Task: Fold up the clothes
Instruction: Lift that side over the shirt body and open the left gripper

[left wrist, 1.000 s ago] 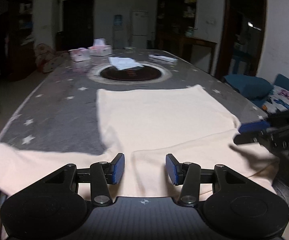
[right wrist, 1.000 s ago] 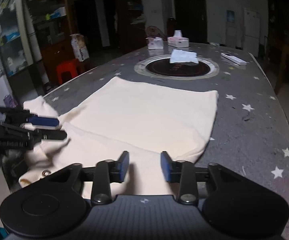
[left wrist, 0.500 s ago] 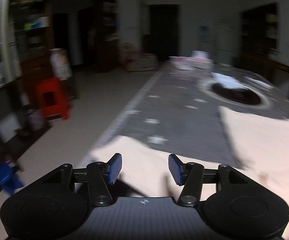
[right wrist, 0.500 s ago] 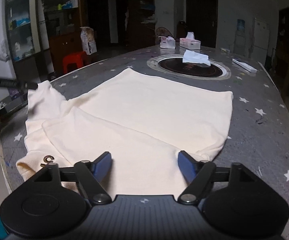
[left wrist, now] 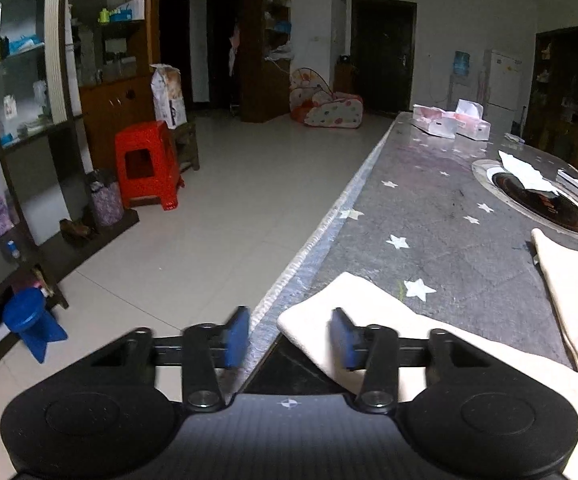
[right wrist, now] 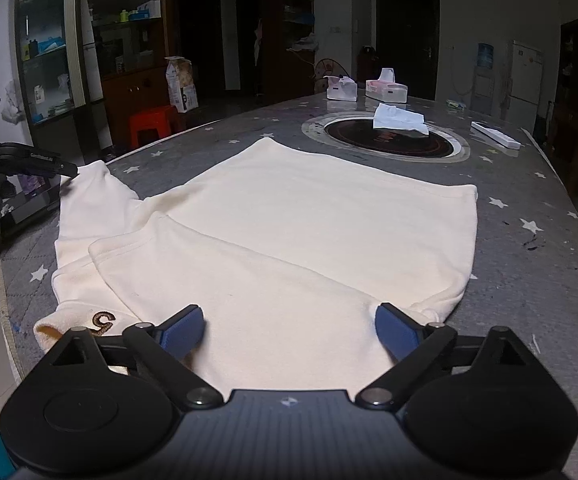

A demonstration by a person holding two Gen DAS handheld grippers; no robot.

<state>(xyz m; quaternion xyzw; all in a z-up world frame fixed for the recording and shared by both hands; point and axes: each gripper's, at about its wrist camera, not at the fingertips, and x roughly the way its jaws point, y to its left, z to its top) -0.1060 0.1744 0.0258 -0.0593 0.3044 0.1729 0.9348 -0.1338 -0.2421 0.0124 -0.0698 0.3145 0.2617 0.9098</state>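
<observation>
change: left tongs [left wrist: 289, 336] swung from garment's middle to its left sleeve tip, now parted, holding nothing | right tongs [right wrist: 287, 330] spread wider, empty | cream top [right wrist: 289, 232] flat on worktop [right wrist: 549, 260], right sleeve folded across | likely left sleeve fold next

Soft matt cloth on a glossy star-printed table

The cream garment [right wrist: 289, 232] is matt, finely ribbed knit cloth; the table [right wrist: 529, 264] under it looks smooth and sheeny, and beside it the floor [left wrist: 217, 216] is glossy tile, the red stool [left wrist: 147, 164] shiny plastic.
</observation>
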